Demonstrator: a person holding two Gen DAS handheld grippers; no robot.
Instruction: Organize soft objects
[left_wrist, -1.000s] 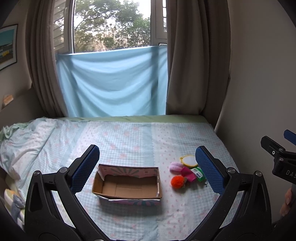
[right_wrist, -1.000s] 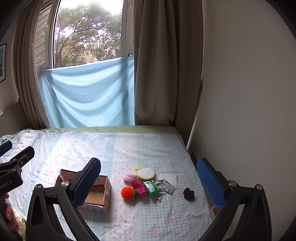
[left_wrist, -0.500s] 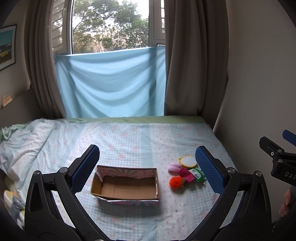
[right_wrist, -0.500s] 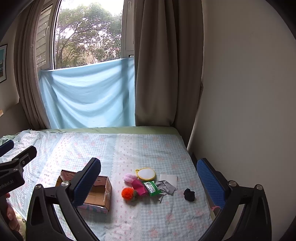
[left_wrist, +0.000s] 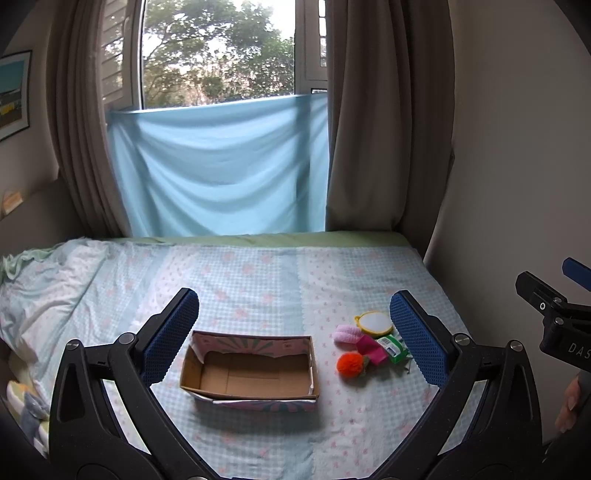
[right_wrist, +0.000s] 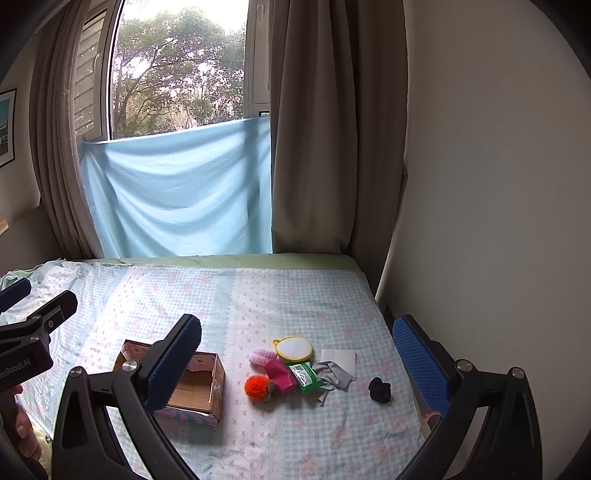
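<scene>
Both claws wide, empty: left gripper (left_wrist: 293, 332) frames open cardboard box (left_wrist: 251, 369); right gripper (right_wrist: 295, 354) faces orange fluffy pompom (right_wrist: 257, 386), prob. first pick.

Empty cardboard box (left_wrist: 251, 373) beside soft items (left_wrist: 365, 345)

orange pompom (right_wrist: 257, 386), green packet (right_wrist: 306, 377), black scrunchie (right_wrist: 379, 390), blue-checked pink-flowered bedsheet (right_wrist: 258, 295)

Both wrist views high above bed (left_wrist: 258, 273), facing window, sharing cardboard box (right_wrist: 207, 387), right view further right.
</scene>
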